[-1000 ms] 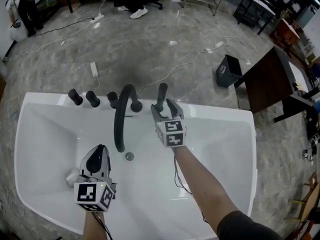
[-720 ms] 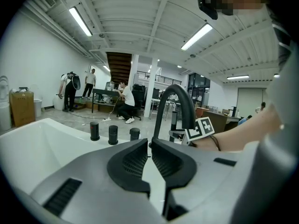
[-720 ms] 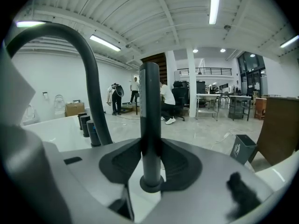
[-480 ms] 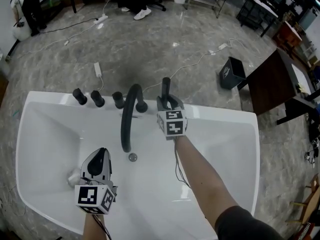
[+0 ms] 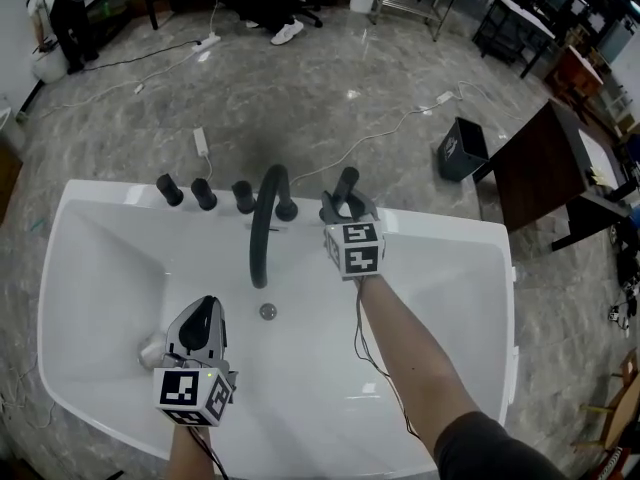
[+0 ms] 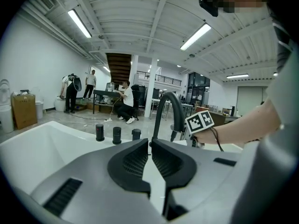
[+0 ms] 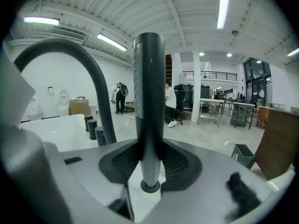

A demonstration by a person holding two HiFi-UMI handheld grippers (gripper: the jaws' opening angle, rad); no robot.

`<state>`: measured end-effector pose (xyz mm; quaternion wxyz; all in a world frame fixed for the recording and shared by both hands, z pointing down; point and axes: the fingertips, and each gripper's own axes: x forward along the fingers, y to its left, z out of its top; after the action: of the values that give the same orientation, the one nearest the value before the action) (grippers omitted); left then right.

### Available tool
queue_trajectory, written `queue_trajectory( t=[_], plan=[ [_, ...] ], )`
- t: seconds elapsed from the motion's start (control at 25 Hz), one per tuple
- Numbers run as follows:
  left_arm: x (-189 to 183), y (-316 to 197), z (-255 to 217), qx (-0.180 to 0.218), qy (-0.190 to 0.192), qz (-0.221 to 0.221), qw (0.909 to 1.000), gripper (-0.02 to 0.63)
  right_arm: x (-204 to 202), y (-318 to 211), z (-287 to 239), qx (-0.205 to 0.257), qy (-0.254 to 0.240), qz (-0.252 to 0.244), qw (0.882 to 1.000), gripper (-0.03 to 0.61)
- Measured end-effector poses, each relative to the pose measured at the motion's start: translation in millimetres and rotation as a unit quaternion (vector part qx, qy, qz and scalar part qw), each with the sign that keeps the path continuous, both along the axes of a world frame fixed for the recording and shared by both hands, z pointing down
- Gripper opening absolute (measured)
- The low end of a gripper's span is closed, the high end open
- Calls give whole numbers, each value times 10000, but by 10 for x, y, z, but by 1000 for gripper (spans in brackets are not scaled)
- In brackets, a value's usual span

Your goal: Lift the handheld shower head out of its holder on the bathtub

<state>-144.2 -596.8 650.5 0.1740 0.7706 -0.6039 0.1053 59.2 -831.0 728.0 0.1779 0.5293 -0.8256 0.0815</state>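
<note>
White bathtub (image 5: 450,226) stands on grey marbled floor (image 5: 300,98). Far rim carries three dark knobs (image 5: 204,194) in a row, then a dark arched spout (image 5: 262,228) reaching over the basin. Round drain (image 5: 267,311) in basin bottom. On floor beyond: white power strip (image 5: 200,141), trailing cables (image 5: 390,128), dark bin (image 5: 455,150).
</note>
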Motion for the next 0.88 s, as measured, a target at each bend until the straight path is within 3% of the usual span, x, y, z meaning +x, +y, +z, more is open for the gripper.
queue_trajectory(
  t=[0.32,0.72,0.88],
  plan=[
    [85,590,-675,120,135,203,9996,26,26,572,-1160,505,-117,-134,9986,138],
    [-26,1600,-1482,403,372,430,9976,26,211,2087,-2262,870,-391,299,9950,137],
    [-14,2066,-1586,387,411,746,9956,26,148,2850,-2476,948,-402,360,9940,137]
  ],
)
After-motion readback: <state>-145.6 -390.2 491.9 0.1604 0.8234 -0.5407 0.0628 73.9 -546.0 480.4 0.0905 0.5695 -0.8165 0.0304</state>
